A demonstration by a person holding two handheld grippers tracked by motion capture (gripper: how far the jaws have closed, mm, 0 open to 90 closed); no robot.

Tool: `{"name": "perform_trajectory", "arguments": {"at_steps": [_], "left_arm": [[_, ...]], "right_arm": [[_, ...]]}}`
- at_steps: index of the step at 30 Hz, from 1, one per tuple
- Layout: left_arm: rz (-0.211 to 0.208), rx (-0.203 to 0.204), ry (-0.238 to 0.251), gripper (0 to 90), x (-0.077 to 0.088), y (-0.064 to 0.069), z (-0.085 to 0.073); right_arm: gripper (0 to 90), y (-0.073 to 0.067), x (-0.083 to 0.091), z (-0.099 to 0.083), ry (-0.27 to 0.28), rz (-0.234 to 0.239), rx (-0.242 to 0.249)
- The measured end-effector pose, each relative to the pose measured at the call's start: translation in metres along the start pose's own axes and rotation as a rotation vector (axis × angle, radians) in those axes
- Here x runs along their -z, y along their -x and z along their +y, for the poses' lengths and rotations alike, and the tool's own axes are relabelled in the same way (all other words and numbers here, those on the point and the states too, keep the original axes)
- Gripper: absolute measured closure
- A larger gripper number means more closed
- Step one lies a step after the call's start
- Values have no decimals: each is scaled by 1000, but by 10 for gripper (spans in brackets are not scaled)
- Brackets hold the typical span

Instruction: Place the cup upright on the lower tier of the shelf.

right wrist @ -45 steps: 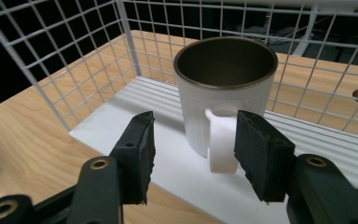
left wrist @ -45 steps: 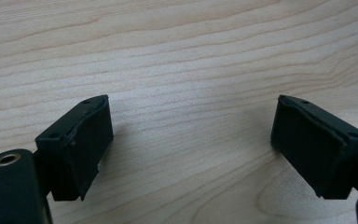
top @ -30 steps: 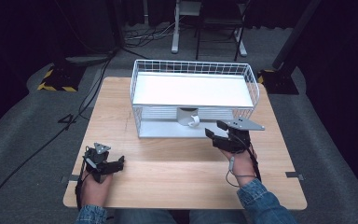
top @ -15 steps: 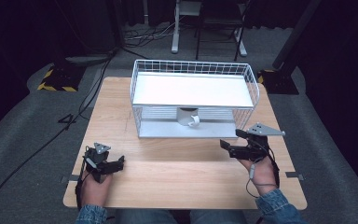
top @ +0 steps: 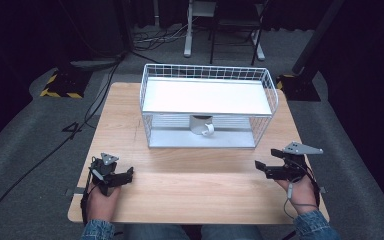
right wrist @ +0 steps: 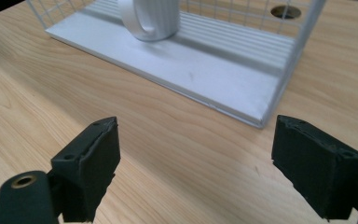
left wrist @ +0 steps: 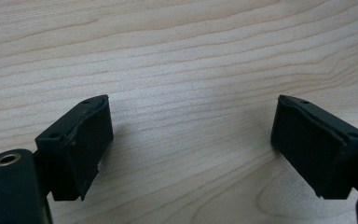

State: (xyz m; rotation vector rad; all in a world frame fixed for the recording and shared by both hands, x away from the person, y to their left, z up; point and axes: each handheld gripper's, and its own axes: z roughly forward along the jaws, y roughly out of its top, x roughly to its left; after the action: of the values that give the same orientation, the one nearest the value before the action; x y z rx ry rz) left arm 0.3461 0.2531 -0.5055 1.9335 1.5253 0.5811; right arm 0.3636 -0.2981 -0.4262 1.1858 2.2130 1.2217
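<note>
— Where the grippers? 
— Left gripper (top: pixel 114 175) low at the counter's (top: pixel 190 190) near left, jaws spread wide over bare wood, grasping nothing. Right gripper (top: pixel 272 170) at the near right, jaws likewise parted and empty, aimed toward the rack (top: pixel 207 107).

— And the mug? 
— White mug (top: pixel 202 125) upright on the rack's lower tray, under the white shelf, handle toward the near side. Well apart from both grippers.

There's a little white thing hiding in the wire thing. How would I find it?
Look for the white wire rack standing at the far middle of the wooden table. Peek under its flat top shelf, onto the bottom tray. The white mug sits there alone, ribbed, with its handle curling toward the person.
</note>
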Motion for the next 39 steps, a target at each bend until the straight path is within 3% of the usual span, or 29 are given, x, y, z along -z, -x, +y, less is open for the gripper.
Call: {"name": "perform_trajectory", "arguments": {"at_steps": [7,13,26,31,37,39], "left_arm": [[-1,1,0,131,0,0,0],[-1,1,0,130,0,0,0],[-2,2,0,131,0,0,0],[-1,2,0,130,0,0,0],[-1,2,0,130,0,0,0],[-1,2,0,130,0,0,0]], "right_arm": [[168,18,-2,-29,-5,-19,-29],[186,24,-3,-47,-17,-31,-15],[196,20,-10,-75,-58,-65,11],[177,16,-15,-80,-77,-86,41],[157,12,-20,-81,-125,-99,13],[155,11,-21,-80,-130,-110,27]]}}
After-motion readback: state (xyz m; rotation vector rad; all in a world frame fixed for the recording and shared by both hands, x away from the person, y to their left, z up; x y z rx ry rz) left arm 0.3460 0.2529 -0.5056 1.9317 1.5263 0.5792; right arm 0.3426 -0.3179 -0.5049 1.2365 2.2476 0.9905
